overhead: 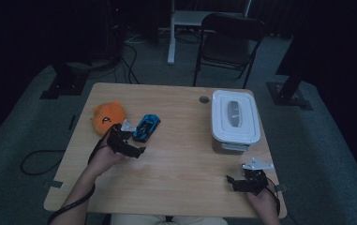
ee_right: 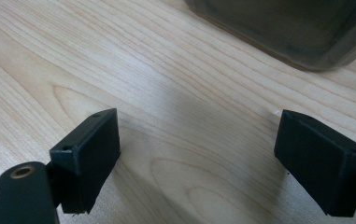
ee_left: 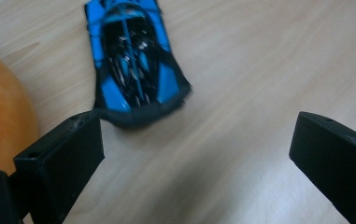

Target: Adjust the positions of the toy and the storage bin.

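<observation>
Left gripper (overhead: 136, 149) sits on the left half of the table (overhead: 181, 159), jaws wide apart, nothing between them. The blue toy car (overhead: 146, 126) lies just beyond it, flat on its wheels, on the left half toward the far side. In the left gripper view the car (ee_left: 133, 60) is ahead of the open jaws and off to the left side; its near end comes close to the left jaw tip, contact cannot be told, picture a bit blurred. Bare wood between the two jaws.

Orange plush toy (overhead: 107, 117) lies left of the car, near it but apart; in the left gripper view it shows as an orange bulge (ee_left: 3, 121) at the left edge, beside the left jaw.

Right gripper (overhead: 234, 182) is at the near right of the table, held low, jaws also spread wide and empty. In the right gripper view there is plain table wood (ee_right: 194, 140) between the jaws.

White lidded box (overhead: 234, 121) stands on the right half, beyond the right gripper, lid on; its lower corner (ee_right: 302, 28) shows at the top of the right gripper view. Well apart from the car. A dark folding chair (overhead: 227, 42) stands on the floor past the far edge.
</observation>
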